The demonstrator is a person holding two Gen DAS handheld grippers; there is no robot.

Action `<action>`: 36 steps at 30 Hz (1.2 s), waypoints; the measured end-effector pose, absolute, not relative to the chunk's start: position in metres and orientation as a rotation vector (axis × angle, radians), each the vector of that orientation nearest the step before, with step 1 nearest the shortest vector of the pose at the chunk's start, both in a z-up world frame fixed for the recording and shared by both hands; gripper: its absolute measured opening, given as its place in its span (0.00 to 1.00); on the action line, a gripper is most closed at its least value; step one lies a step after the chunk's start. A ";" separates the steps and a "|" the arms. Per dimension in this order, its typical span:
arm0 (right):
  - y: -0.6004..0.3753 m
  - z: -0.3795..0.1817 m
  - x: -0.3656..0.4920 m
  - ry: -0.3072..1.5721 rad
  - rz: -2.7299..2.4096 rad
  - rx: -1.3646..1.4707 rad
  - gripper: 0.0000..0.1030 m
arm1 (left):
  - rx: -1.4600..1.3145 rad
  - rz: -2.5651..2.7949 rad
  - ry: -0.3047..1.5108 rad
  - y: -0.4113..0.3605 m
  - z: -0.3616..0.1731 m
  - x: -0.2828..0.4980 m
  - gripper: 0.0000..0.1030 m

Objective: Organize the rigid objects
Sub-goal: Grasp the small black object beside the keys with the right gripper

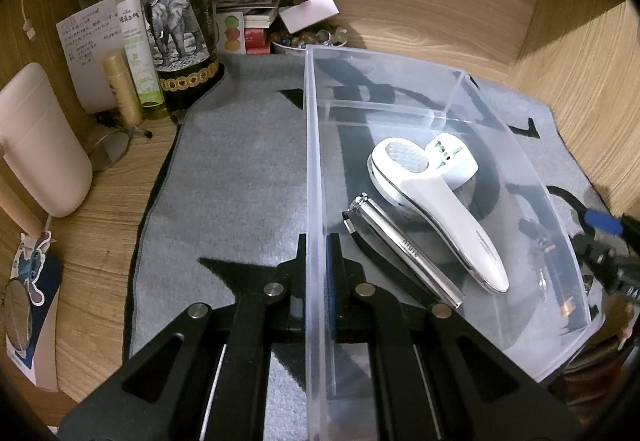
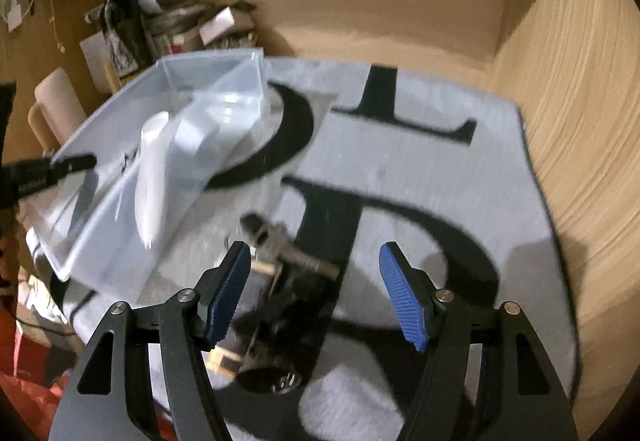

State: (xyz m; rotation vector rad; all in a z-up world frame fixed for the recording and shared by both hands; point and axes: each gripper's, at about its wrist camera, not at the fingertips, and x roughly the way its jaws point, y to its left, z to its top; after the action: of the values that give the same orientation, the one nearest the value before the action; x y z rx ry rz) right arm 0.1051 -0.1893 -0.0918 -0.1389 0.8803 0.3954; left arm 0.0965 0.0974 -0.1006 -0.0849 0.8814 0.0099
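Observation:
My left gripper (image 1: pixel 318 253) is shut on the left wall of a clear plastic bin (image 1: pixel 568 241) that rests on the grey mat (image 1: pixel 240 181). In the bin lie a white handheld device (image 1: pixel 436 197), a white adapter plug (image 1: pixel 452 161) and a silver nail clipper (image 1: pixel 400 253). In the right wrist view the bin (image 2: pixel 120 237) sits at the left, with the left gripper's arm (image 2: pixel 48 169) on its rim. My right gripper (image 2: pixel 314 281) is open over the mat (image 2: pixel 460 169), above a small dark metal-and-wood mechanism (image 2: pixel 276 281) lying between its fingers.
At the back left stand a dark elephant-label bottle (image 1: pixel 176 21), a green spray bottle (image 1: pixel 136 41), a yellow tube (image 1: pixel 122 89), a pink container (image 1: pixel 36 141), papers and a bowl of beads (image 1: pixel 308 37). Glasses (image 1: pixel 112 149) lie beside the mat. Wooden walls (image 2: pixel 580 121) close the back and right.

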 end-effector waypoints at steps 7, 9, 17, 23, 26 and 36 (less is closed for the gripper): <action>-0.190 -0.109 0.102 0.942 0.423 -0.102 0.62 | -0.086 0.010 0.881 0.098 -0.101 0.097 0.05; -0.190 -0.111 0.102 0.950 0.445 -0.082 0.61 | -0.086 0.010 0.881 0.098 -0.101 0.097 0.05; -0.188 -0.109 0.102 0.951 0.504 -0.038 0.27 | -0.093 0.009 0.879 0.098 -0.101 0.097 0.05; -0.195 -0.105 0.103 0.930 0.453 -0.049 0.16 | -0.093 0.009 0.879 0.098 -0.100 0.097 0.05; -0.200 -0.097 0.104 0.907 0.429 -0.048 0.16 | -0.094 0.009 0.879 0.098 -0.100 0.096 0.05; -0.202 -0.060 0.109 0.790 0.419 -0.043 0.16 | -0.094 0.008 0.879 0.098 -0.100 0.096 0.05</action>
State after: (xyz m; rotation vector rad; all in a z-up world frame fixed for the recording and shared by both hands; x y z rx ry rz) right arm 0.1092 -0.2023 -0.0605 -0.0428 0.7895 0.4188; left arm 0.0964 0.0983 -0.1002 -0.0944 0.8785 0.0084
